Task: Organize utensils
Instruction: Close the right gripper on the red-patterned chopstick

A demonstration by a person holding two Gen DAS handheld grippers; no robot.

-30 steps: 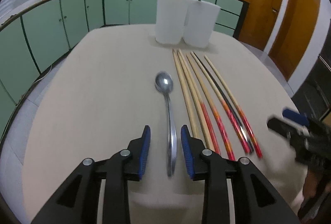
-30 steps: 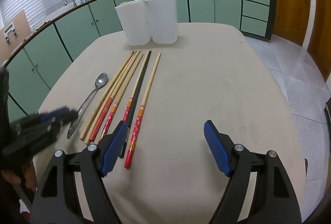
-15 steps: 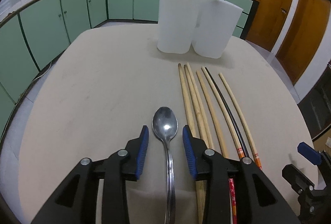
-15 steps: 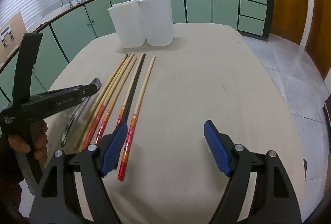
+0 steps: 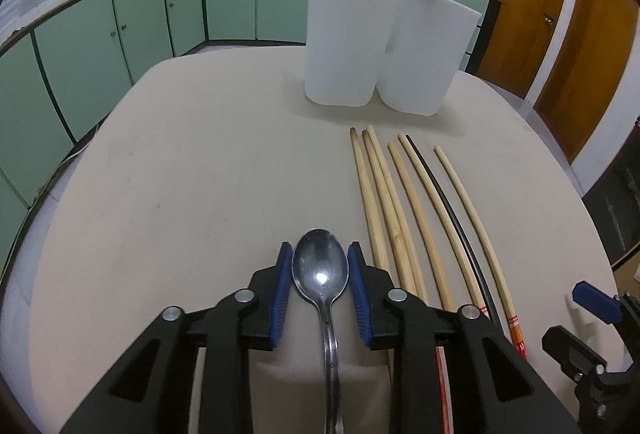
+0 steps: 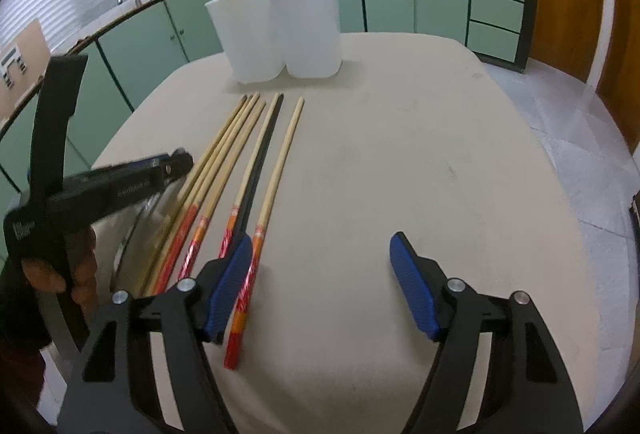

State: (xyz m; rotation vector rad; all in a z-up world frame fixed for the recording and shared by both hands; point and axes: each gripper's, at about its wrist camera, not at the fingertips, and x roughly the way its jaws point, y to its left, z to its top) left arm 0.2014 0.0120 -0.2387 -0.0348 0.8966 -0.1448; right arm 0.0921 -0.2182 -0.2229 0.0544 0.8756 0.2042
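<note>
A metal spoon (image 5: 320, 274) lies on the beige table (image 5: 200, 173), bowl pointing away. My left gripper (image 5: 319, 254) is low over it, blue pads on either side of the bowl with narrow gaps; contact is unclear. Several chopsticks (image 5: 400, 201) lie in a row right of the spoon and show in the right wrist view (image 6: 256, 153). Two white containers (image 5: 376, 45) stand at the table's far side, utensils sticking out. My right gripper (image 6: 320, 254) is open and empty above the table, its left finger over the rightmost chopstick's red end. The left gripper (image 6: 120, 181) shows there too.
Green cabinets (image 5: 120, 33) curve around the table's far and left sides. Wooden doors (image 5: 560, 33) stand at the right. The right gripper's blue tip (image 5: 592, 302) shows at the lower right of the left wrist view. The table edge runs close at the left.
My left gripper has moved forward along the spoon from its handle to its bowl and dropped lower. My right gripper has stayed open and nearly still.
</note>
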